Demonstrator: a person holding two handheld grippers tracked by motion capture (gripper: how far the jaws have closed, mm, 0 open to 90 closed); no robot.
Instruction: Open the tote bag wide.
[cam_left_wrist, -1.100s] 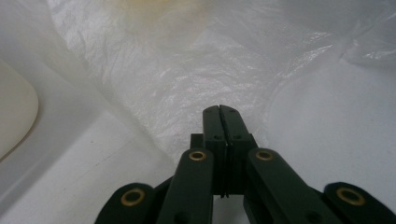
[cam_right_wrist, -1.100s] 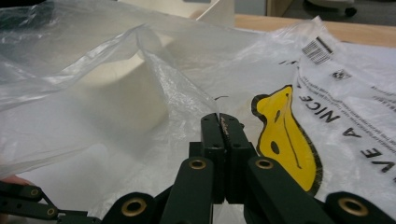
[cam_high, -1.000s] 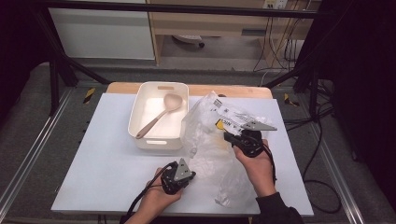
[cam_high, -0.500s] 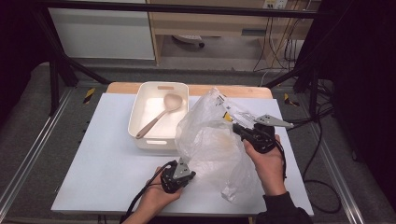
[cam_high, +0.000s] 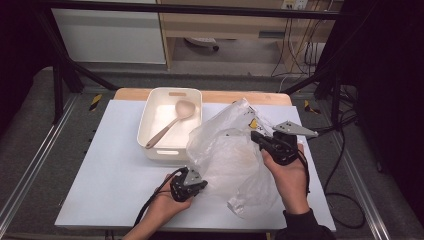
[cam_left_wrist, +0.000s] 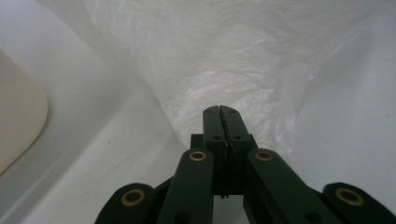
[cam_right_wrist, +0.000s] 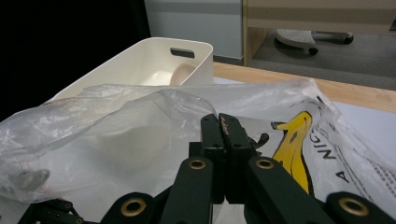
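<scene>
Plastic film, a clear crinkled bag with a yellow banana print and black lettering, lay spread over the right half of the white tabletop, just beside the cream rectangular plastic tub. The bag's upper part stood lifted off the surface, while its lower end rested on the tabletop near the front edge.

The left gripper sat low at the bag's near left edge. In the left gripper view its jaws stood pressed together, with the film directly ahead of the tips; whether a fold was pinched between them could not be told.

The right gripper, held in the person's right hand, was raised at the bag's upper right side. In the right gripper view its jaws were likewise together, against the printed film; a pinched layer could not be confirmed.

Inside the tub lay a beige long-handled spoon, bowl toward the far wall, handle pointing toward the near left corner. The tub's far wall carried a slotted handle opening.
</scene>
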